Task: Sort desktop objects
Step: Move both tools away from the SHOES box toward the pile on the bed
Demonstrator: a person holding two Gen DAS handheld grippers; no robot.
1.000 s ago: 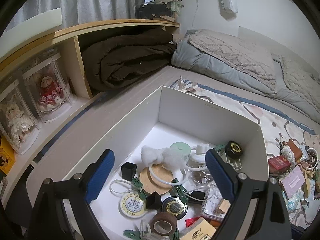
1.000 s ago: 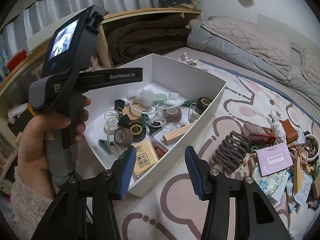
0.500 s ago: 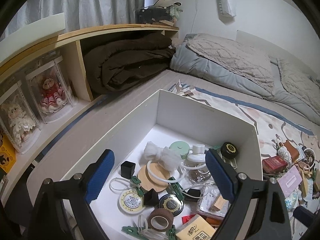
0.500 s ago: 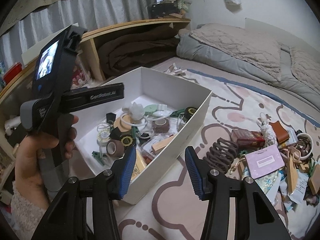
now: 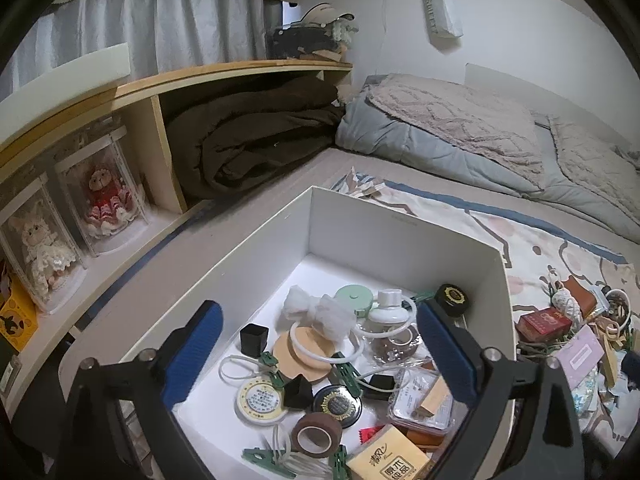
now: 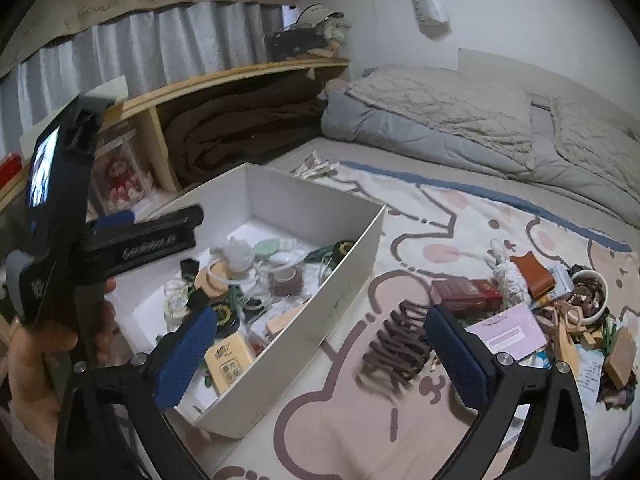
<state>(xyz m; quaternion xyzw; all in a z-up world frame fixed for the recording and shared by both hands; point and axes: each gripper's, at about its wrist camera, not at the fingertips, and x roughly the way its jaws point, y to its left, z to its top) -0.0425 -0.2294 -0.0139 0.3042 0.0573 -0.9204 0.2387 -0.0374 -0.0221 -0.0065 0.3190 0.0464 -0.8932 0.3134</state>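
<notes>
The box (image 6: 340,292) lies left of the hair claw (image 6: 398,344), with the bedding (image 6: 460,120) behind.

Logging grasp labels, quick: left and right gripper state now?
Left gripper: open, empty, over the white box.
Right gripper: open, empty, near the brown hair claw.

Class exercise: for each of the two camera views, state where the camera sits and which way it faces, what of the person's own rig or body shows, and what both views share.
Left wrist: on the left gripper, above the white box, jaws open, looking in.
Right wrist: on the right gripper, jaws open, facing the brown hair claw; the left hand shows.
Shared: box, brown tape roll, bed.
</notes>
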